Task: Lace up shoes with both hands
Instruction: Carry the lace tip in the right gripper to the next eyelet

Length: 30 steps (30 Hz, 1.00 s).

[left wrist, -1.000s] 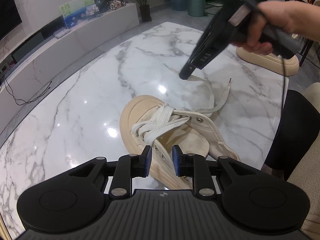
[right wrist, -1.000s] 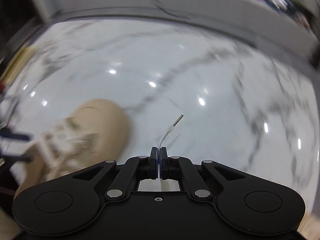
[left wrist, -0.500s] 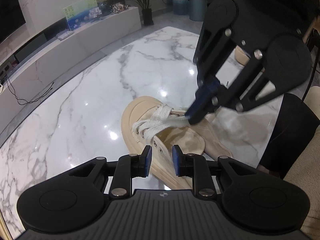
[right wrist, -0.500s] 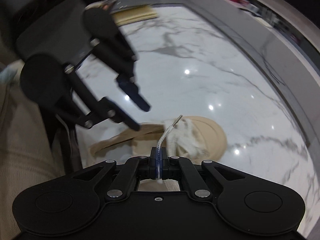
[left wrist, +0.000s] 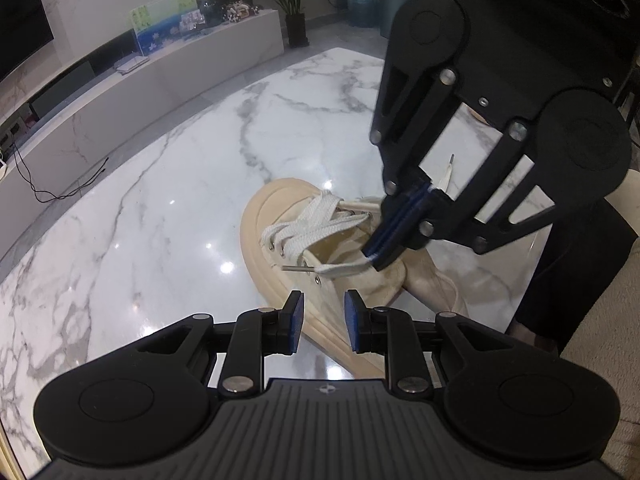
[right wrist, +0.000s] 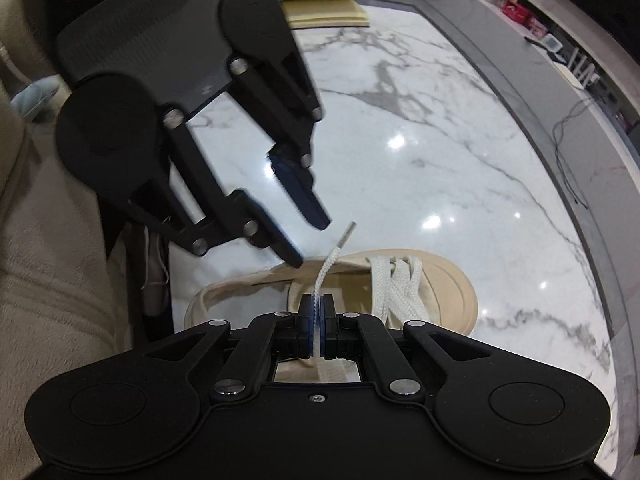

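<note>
Since the earlier frames, the right gripper (left wrist: 374,258) has swung in from the far side of the marble table (left wrist: 168,208) and is now hanging over the shoe (left wrist: 280,208), its wrist rolled. The left gripper (left wrist: 322,322) is keeping its place at the near side.

Left wrist view: the beige shoe is lying on the table at the centre, toe pointing toward 11 o'clock, with its white lace (left wrist: 312,232) crossing over the tongue. The right gripper is descending from 1 o'clock, its jaws pressed together and pinching one lace end; the flat lace is running from the tips toward 9 o'clock and is ending in a metal aglet (left wrist: 294,268) just beside an eyelet on the near side of the shoe. A second aglet (left wrist: 451,159) is showing through the gripper's frame at 1 o'clock. The left gripper's jaws are standing partly spread at 6 o'clock, with nothing between them, above the near edge of the sole.

Right wrist view: the right gripper (right wrist: 318,312) is clamping the lace (right wrist: 326,268), whose free end is rising toward 12 o'clock. The left gripper (right wrist: 308,236) is reaching in from 10 o'clock, its open fingers near the aglet (right wrist: 346,234) but apart from it. The shoe (right wrist: 452,280) is lying at 3 o'clock of the closed jaws.
</note>
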{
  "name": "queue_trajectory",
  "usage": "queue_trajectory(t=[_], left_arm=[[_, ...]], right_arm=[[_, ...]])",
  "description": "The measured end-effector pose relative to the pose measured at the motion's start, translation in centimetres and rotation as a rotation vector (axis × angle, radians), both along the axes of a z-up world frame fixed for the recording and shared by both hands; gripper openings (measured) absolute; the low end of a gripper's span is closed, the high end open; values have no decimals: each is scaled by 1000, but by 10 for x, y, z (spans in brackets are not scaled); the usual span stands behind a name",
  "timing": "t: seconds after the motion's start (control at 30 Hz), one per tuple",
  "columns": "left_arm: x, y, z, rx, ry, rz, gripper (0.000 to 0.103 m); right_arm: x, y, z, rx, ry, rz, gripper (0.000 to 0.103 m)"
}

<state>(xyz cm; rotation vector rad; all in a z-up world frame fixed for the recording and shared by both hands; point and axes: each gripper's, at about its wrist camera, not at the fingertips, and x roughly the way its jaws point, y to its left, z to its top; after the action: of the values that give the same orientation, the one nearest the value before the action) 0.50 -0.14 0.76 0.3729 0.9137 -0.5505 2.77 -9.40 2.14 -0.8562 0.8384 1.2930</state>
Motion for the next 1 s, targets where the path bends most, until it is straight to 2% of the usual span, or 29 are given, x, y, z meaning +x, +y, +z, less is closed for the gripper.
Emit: queue_trajectory(t=[0.33,0.53,0.63,1.0], left_arm=[[-2,-3,-2,-4,0,-27,21],[-2,-4,-2,-7,-9,-38,21],[-3,-5,-2,-6,-13,-42,21],[5,-4,-4,-32,-18,19,21]], right_arm=[[7,19,-4,18,12,-39,7],[9,26,-4,33,14,-45,7],[9,28,-4,27,6,-47,3],[9,12,-8,-17,-50,-76,1]])
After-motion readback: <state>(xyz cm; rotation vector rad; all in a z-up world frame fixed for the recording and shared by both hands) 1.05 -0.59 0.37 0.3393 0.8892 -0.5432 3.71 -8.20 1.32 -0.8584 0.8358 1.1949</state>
